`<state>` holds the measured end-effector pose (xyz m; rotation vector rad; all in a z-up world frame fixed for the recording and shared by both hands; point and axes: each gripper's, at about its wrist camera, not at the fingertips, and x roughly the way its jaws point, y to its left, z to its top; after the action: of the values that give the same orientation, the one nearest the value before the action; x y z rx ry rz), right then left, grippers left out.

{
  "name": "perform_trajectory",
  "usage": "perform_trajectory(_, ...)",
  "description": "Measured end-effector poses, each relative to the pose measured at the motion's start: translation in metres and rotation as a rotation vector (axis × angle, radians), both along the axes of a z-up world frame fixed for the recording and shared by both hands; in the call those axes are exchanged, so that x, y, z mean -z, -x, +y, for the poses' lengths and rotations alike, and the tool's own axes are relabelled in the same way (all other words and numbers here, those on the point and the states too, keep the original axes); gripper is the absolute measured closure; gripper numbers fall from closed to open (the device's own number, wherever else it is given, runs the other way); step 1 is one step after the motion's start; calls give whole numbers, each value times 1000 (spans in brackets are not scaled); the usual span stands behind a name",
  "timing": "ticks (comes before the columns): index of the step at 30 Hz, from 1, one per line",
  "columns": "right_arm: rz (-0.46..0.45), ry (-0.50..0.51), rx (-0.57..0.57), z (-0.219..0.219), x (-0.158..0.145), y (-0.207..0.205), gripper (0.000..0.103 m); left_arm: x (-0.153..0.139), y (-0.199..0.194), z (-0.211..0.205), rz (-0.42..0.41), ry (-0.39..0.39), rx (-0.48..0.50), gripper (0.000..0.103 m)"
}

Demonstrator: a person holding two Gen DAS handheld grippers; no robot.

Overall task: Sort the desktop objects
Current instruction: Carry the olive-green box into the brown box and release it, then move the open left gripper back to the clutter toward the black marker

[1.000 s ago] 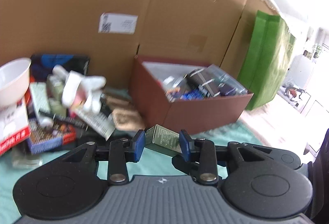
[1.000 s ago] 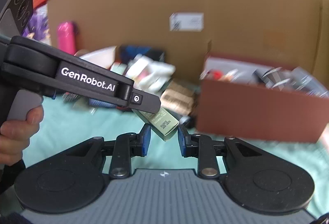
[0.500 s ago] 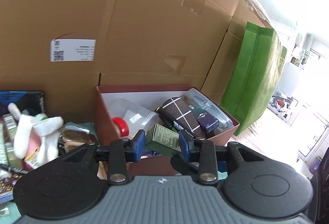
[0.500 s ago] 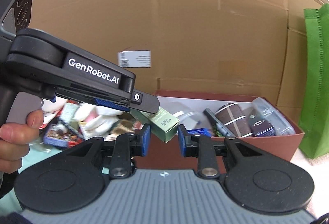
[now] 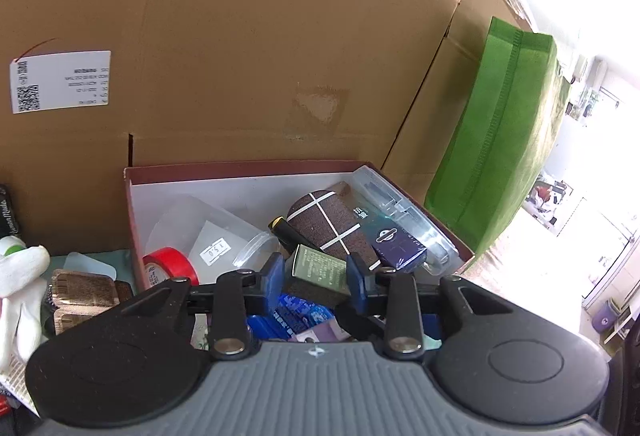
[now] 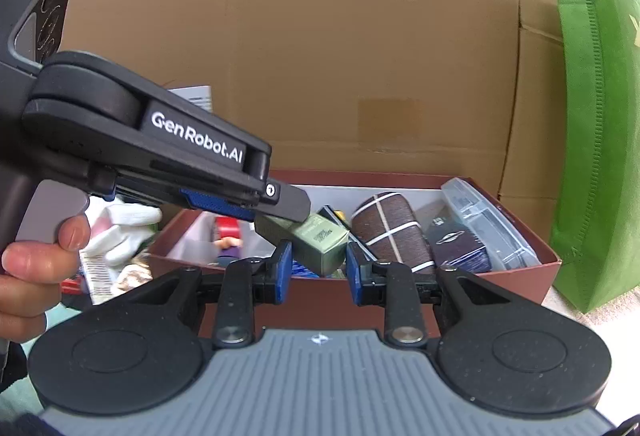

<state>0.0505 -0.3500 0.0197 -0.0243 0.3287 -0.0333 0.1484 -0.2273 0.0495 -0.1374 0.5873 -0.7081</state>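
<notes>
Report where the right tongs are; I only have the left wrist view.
Observer: The right tongs sit just under the green carton; its free end shows between them, contact unclear.
Operator: Confirm the carton is over the red box.
Observer: Seemingly yes: it hangs above the red box, over the front wall that your view hides.
Operator: Name what carries the left tongs.
Observer: A hand grips the handle behind the left tongs.
</notes>
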Motion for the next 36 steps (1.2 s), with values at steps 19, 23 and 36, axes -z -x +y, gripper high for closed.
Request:
perform_trajectory(19,-42,55,67,11,7,12,11,10,24,30,-43,53,-79,0)
perform_trajectory(23,-35,85,69,19,7,18,10,10,39,33,-88,0,-107,0)
perform_trajectory(36,-16,80,26,42,6,36,9,14,68,49,-91,-42,-132,0)
